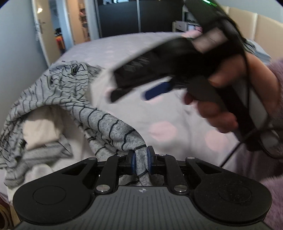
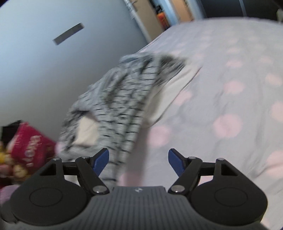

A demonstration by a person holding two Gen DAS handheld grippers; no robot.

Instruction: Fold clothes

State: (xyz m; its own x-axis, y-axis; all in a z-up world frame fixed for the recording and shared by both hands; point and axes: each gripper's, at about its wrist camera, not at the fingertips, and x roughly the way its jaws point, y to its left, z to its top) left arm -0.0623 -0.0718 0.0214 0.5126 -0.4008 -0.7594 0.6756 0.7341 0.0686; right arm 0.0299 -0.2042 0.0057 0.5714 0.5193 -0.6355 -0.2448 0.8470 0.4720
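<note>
A grey garment with thin dark stripes lies crumpled on the bed, draped over a cream pillow. My left gripper is shut on a hem edge of this garment, and the cloth stretches from the pads up to the heap. In the left wrist view my right gripper hovers above the bed, held by a hand, its jaws apart and nothing in them. The right wrist view shows the right gripper open over the bedspread, with the blurred striped garment ahead and to the left of it.
The bed has a pale cover with pink dots. A grey wall runs along its left side. A red package sits low at the left. A dark wardrobe and an open doorway stand beyond the foot of the bed.
</note>
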